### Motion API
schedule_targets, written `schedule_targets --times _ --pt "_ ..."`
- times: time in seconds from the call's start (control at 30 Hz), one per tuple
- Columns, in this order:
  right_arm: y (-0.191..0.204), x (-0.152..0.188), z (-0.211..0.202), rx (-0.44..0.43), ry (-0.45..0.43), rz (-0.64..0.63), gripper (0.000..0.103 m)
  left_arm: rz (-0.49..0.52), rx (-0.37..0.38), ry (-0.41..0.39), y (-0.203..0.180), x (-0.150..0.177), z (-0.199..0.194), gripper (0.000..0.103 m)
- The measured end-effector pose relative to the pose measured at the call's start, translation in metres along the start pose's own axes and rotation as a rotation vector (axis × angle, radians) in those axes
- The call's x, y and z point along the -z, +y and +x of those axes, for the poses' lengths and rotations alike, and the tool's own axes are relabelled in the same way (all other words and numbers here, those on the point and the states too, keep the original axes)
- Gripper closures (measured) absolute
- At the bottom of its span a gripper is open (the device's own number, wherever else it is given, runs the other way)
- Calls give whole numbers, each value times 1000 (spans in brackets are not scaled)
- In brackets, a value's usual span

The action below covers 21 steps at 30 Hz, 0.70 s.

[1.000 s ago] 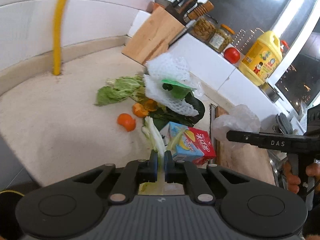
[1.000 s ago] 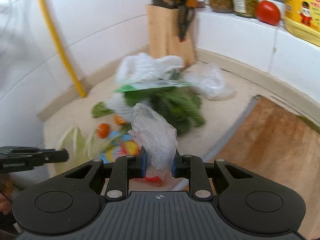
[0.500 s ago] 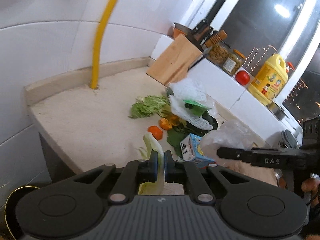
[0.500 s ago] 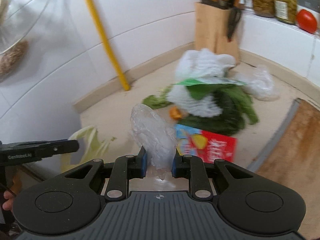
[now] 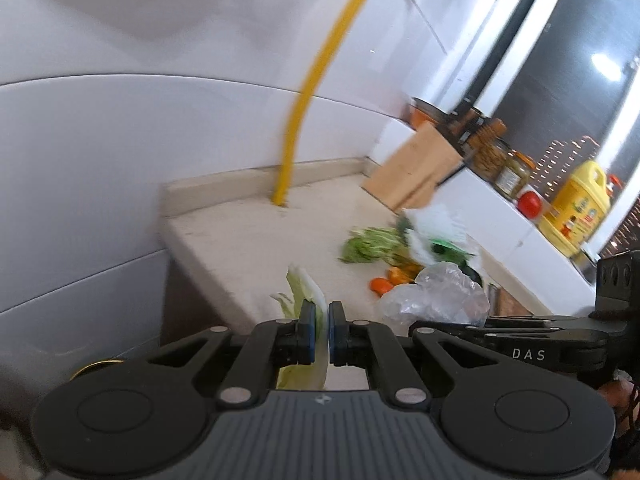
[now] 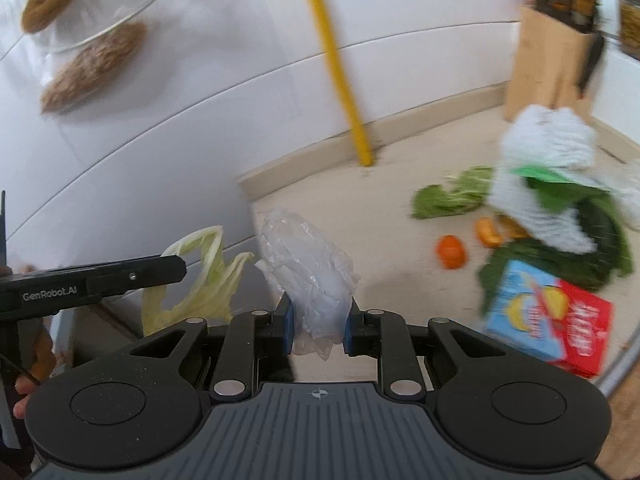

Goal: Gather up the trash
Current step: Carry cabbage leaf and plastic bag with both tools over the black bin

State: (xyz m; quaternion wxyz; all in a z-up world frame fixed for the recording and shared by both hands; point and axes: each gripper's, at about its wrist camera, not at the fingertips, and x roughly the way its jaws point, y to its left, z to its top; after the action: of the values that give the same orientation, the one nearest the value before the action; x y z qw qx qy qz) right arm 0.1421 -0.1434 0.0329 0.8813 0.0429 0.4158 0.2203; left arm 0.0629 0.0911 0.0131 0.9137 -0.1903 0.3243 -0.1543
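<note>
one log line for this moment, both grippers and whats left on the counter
left gripper: shut on cabbage leaf | right gripper: shut on plastic bag | on counter: juice carton, foam net, greens

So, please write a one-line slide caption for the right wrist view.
Right gripper clamps a crumpled plastic bag near the counter edge.

Motion blur smears the white foam netting (image 6: 544,168) and greens (image 5: 372,244) on the counter (image 5: 256,236), while the juice carton (image 6: 548,316) sits partly behind the right gripper (image 6: 319,322).
</note>
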Motion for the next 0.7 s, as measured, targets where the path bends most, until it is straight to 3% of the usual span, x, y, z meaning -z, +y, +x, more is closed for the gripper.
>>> schedule_targets --times 0.4,0.7 --pt "63 2 52 -138 89 -87 74 -111 -161 -35 58 22 -44 101" --pt "105 8 88 -199 162 -142 74 -165 -242 -13 89 37 -50 101"
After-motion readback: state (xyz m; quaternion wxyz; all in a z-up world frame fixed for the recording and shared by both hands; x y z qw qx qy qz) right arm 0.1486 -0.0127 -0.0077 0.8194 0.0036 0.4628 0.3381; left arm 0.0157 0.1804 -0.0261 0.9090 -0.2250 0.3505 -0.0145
